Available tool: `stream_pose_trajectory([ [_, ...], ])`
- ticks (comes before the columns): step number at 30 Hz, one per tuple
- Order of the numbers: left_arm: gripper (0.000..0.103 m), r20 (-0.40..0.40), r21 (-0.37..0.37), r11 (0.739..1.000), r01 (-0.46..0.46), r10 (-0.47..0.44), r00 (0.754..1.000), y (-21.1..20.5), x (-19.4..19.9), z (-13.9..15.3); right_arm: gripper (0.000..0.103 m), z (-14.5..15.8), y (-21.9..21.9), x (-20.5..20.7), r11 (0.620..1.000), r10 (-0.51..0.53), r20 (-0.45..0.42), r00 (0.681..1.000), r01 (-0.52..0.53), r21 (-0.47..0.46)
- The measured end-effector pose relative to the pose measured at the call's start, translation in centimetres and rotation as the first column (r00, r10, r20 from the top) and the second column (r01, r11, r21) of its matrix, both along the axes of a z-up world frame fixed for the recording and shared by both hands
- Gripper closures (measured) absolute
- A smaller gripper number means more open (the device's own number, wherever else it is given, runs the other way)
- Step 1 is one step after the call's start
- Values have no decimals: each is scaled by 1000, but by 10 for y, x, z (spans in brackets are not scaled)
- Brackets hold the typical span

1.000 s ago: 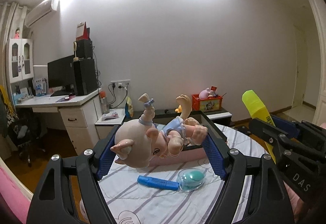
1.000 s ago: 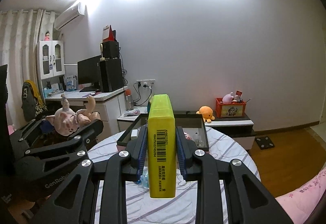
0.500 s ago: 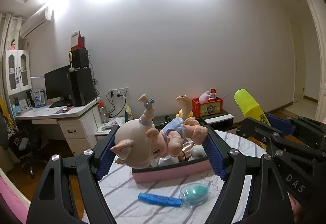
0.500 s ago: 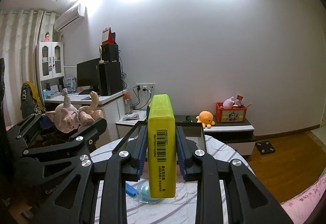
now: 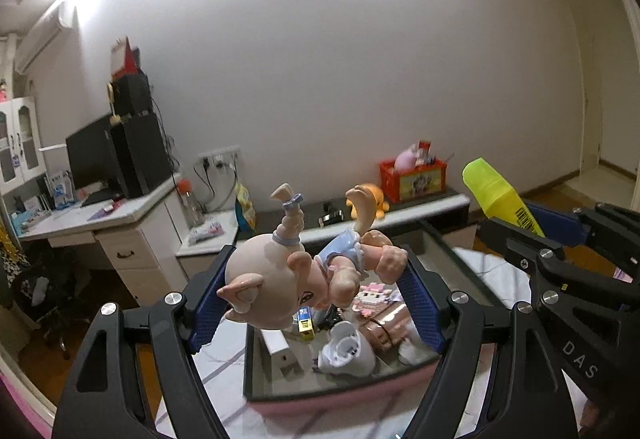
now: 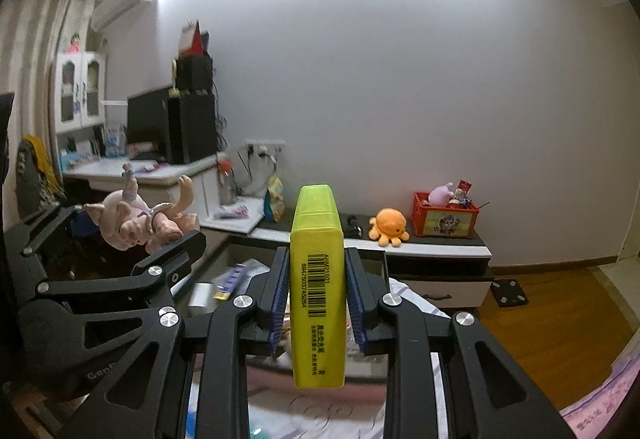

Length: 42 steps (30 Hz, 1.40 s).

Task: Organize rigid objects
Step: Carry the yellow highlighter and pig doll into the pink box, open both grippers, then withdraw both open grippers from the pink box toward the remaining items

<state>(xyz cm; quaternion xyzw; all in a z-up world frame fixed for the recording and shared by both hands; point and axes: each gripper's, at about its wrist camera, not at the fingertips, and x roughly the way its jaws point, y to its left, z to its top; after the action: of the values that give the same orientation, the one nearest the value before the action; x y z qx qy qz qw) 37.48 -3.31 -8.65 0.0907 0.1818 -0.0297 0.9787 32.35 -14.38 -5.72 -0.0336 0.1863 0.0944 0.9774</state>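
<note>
Pig doll [image 5: 288, 279] and highlighter [image 6: 317, 279] held above storage box [image 5: 340, 391].

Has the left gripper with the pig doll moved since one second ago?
Yes. The left gripper, holding the pig doll, moved forward over the pink box; the blue pen is gone.

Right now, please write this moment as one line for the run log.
left gripper: shut on pig doll | right gripper: shut on yellow highlighter | storage box: below both, already holding items
</note>
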Motion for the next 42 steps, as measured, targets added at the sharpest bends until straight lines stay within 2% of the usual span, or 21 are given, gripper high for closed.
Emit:
stream_pose_trajectory([
  [5, 24, -125, 4, 1000, 6, -5, 992, 4, 56, -30, 76, -27, 6, 55, 999, -1, -98, 995, -2, -37],
  [8, 24, -229, 13, 1000, 12, -9, 973, 4, 83, -58, 76, -49, 4, 81, 999, 12, -184, 983, -18, -36],
  [13, 24, -320, 26, 1000, 12, -3, 947, 2, 104, -88, 75, -79, 3, 106, 997, 3, -281, 960, -25, -72],
  [15, 24, -341, 28, 999, 17, -6, 940, 0, 108, -94, 75, -84, 2, 111, 996, -4, -294, 956, -21, -83],
  [18, 22, -319, 59, 998, 13, 7, 948, -3, 105, -92, 75, -87, 0, 111, 996, -11, -305, 952, -17, -91],
  [20, 16, -294, 76, 997, -4, 26, 955, -2, 101, -86, 72, -84, -1, 109, 996, -9, -299, 954, -17, -85],
  [22, 15, -268, 65, 997, -27, 44, 962, 5, 95, -76, 49, -77, -5, 106, 997, -27, -272, 962, 4, -83],
  [23, 11, -254, 49, 998, -42, 53, 966, 11, 89, -69, 43, -72, -7, 103, 997, -26, -260, 965, 7, -73],
  [24, 9, -236, 34, 998, -53, 60, 970, 16, 84, -61, 31, -67, -8, 101, 998, -22, -252, 967, 6, -61],
  [25, 2, -215, 19, 998, -61, 63, 975, 20, 77, -55, 21, -61, -10, 96, 999, -19, -241, 970, 7, -49],
  [29, 0, -128, -35, 998, -61, 56, 990, 32, 36, -26, 20, -35, -12, 69, 1000, -1, -185, 983, -3, -18],
  [32, 0, -64, -16, 998, -63, 62, 996, 35, 0, -9, 15, -14, -8, 39, 1000, 26, -134, 991, -26, 5],
  [34, 0, -28, -8, 998, -68, 68, 997, 35, -22, 0, 0, -2, -6, 17, 999, 38, -101, 994, -37, 11],
  [38, 0, 52, -45, 997, -62, 64, 997, 43, -79, 21, 0, 18, -2, -38, 998, 59, -8, 998, -59, 12],
  [42, 0, 122, -47, 996, -79, 84, 989, 44, -130, 34, 0, 32, 0, -89, 998, 55, 62, 997, -55, 4],
])
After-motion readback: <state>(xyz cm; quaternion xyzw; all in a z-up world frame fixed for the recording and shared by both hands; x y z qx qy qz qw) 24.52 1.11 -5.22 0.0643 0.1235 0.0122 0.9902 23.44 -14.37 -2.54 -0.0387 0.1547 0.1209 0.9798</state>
